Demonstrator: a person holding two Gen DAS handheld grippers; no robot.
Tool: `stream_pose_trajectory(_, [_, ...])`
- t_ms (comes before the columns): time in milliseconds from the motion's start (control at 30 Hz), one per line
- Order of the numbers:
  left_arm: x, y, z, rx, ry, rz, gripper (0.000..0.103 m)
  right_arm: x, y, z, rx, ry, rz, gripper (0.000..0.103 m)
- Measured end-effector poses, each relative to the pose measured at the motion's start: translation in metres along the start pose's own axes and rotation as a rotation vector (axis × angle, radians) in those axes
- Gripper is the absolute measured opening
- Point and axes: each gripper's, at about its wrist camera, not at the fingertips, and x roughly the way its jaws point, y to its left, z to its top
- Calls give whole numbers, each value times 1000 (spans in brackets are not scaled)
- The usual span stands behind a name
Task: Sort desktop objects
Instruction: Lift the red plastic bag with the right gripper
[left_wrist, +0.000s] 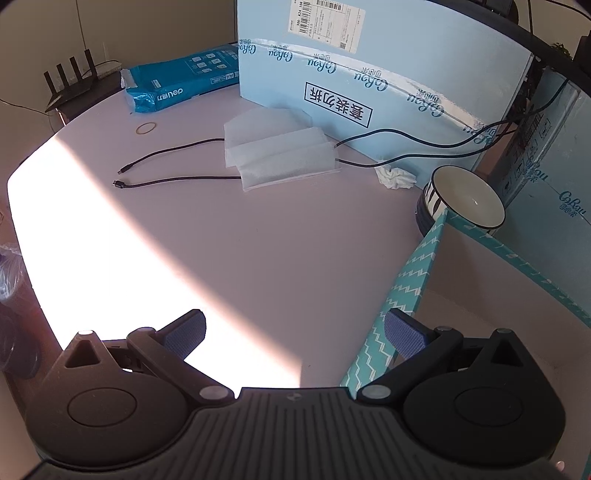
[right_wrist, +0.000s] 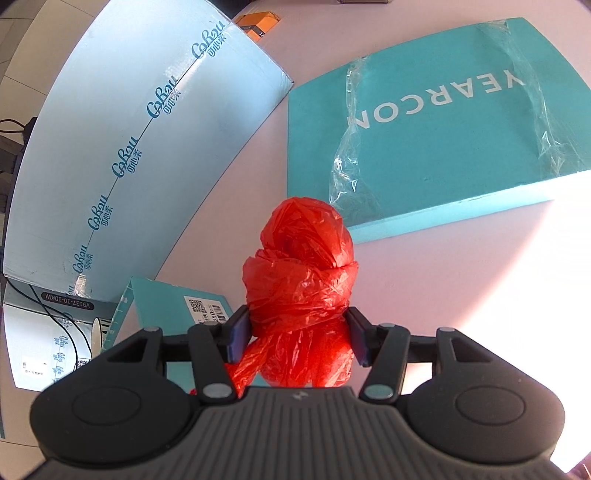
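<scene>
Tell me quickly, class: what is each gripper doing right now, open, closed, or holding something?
Left gripper: open, holding nothing, above the table.
Right gripper: closed on the red plastic bag.

Crinkly glossy plastic bag (right_wrist: 301, 273) — matt cardboard box (right_wrist: 436, 122).

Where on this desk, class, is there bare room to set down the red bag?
Free: the wide patch of desk between the cables, the zigzag box and the left tool; also the sunlit strip below the teal box, beside the red bag. Crowded: round the tissue stack, crumpled tissue and bowl.
</scene>
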Motion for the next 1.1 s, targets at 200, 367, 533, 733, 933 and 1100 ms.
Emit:
stream_pose_trajectory(200, [1, 0, -1, -15, 19, 0, 103, -17, -4, 1, 2, -35, -5, 57])
stream_pose_trajectory(367, [2, -5, -4, 4, 30, -3, 103, -34, -9, 0, 8, -68, -3, 58])
stream_pose_trajectory(533, [-2, -9, -5, 20, 30, -10, 103, -47, -17, -1, 27, -98, -14, 58])
stream_pose_trajectory(733, [-10, -5, -6, 18, 11, -14, 103, -59, -25, -3, 47, -125, -23, 58])
stream_pose_trajectory(933, [-15, 5, -8, -5, 8, -5, 103, -61, -19, -5, 38, -130, -3, 58])
stream_pose_trajectory(1100, [-18, 17, -9, -34, 4, 10, 103, -60, 1, -8, -4, -137, 24, 58])
